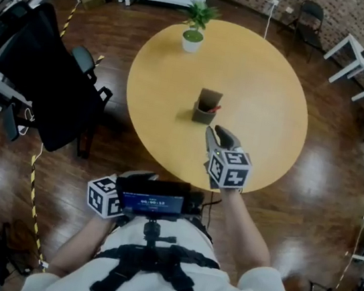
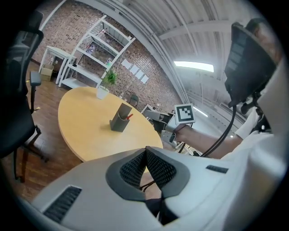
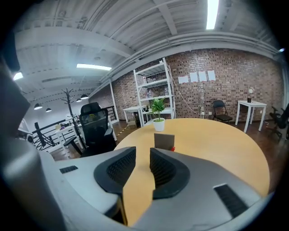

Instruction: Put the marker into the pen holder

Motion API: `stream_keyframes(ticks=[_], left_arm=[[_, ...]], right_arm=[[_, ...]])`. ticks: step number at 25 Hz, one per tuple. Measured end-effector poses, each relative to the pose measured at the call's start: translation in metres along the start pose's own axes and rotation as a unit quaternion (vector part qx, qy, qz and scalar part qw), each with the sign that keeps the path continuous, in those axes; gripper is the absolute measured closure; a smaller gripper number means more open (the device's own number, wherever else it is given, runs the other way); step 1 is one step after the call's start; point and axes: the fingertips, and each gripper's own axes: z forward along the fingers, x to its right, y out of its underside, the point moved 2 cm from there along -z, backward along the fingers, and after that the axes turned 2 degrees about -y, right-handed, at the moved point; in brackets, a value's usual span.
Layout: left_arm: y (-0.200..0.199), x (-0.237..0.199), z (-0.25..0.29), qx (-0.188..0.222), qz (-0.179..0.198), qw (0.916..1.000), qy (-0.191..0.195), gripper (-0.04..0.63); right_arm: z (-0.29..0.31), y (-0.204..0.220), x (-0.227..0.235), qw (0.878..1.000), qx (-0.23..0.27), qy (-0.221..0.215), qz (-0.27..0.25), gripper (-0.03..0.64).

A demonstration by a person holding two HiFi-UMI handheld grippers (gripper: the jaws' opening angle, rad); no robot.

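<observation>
The right gripper (image 3: 143, 158) hung over the near edge of the bench (image 1: 266, 79), jaws wide apart and empty. The left gripper (image 2: 146, 154) had its jaws together on nothing. The marker (image 1: 214, 108) sat in the pen holder (image 1: 203, 115).

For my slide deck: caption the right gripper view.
Open right gripper faces the pen holder, red marker inside, on the round table.

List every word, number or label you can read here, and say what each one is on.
Nothing reads clearly.
Chest-mounted screen: a lit line of characters, too blurred to read.
Paper sheets on the brick wall: too small to read.
Patterned cubes: black-and-white squares only, no letters.
Pen holder, plant pot: no print visible.
</observation>
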Motion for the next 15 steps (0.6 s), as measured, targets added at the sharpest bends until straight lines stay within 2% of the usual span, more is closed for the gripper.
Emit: stream_keyframes(ticks=[15], left_arm=[[0.003,0.002,0.002,-0.024,0.038,0.9979,0.046,0.598]], right_arm=[[-0.081,0.064,0.001,0.995,-0.005,0.067,0.074,0.526]])
